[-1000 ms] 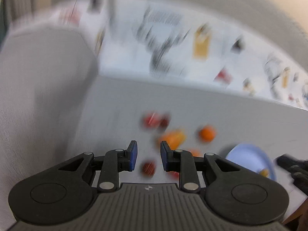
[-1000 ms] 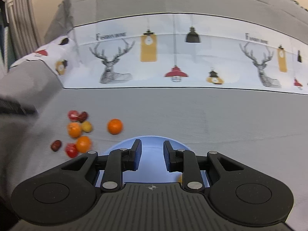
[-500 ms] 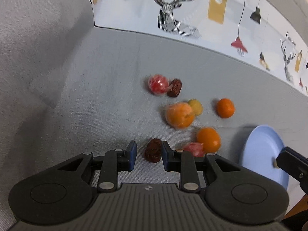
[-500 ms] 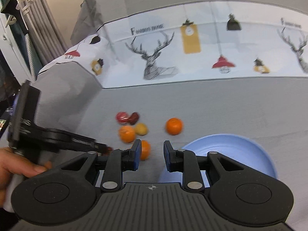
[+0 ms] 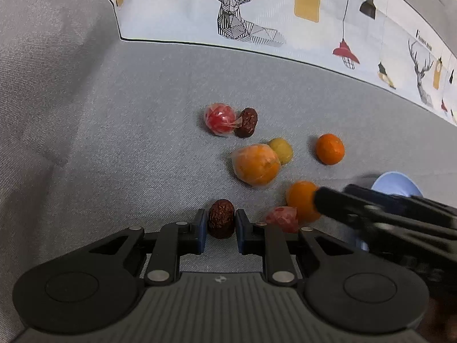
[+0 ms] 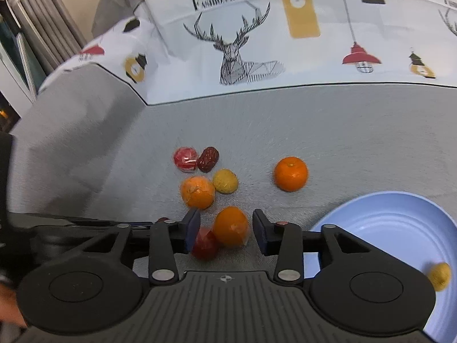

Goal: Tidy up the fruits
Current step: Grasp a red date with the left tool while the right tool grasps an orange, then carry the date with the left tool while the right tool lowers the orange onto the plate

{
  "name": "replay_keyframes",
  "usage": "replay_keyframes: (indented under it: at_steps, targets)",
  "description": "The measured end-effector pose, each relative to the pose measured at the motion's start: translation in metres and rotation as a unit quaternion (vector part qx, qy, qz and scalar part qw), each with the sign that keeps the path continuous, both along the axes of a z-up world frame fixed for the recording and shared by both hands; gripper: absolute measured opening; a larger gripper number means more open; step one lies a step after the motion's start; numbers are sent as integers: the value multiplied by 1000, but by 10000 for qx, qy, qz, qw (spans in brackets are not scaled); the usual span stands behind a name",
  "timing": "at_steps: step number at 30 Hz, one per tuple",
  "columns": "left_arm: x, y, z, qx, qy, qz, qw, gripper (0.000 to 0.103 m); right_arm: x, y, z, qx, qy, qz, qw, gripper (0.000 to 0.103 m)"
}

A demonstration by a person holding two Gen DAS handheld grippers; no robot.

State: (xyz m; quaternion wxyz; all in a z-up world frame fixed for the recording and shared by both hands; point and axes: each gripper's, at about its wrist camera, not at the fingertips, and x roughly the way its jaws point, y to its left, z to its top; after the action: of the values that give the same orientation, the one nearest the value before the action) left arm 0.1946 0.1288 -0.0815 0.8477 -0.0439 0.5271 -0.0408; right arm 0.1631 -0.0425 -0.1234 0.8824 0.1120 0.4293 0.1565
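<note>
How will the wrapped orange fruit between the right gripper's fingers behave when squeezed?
The film-wrapped orange fruit is round, so it may roll. Its glossy wrap looks slippery. The right gripper is open around it, and the red wrapped fruit touching it may get nudged.

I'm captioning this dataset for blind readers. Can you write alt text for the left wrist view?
The left hand-held gripper brackets a dark red date on a grey cloth. Beyond lie oranges, a yellow fruit, a second date and a red wrapped fruit. The right hand-held gripper, blurred, reaches in beside a blue plate.
</note>
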Motion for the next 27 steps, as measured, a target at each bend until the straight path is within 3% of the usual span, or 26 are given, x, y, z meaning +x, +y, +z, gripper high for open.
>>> replay_keyframes:
  at_steps: [4,10,13,17,22,27]
  targets:
    - [3,2,-3,-91,88,111,9999,23,11,9,-12,-298,138,2,9995,48]
    - [3,-2,-6,-23,98,33,9999,23,21,11,-24,-367,274,57,9989,47]
    - [3,-2,-6,-21,93,6,10000,23,21,12,-23,-285,269,173,9991,33]
    - [2,-3,-4,27,29,-26,10000,22,17,14,-19,-365,155,303,9988,32]
    - [-4,-9,11,273,-337,-107,9990,22,8,5,-1,-469,-220,250,9983,32]
    - [-21,-19,39,574,-1028,-334,9925,23,-4,-30,45,-317,-514,-27,9982,32]
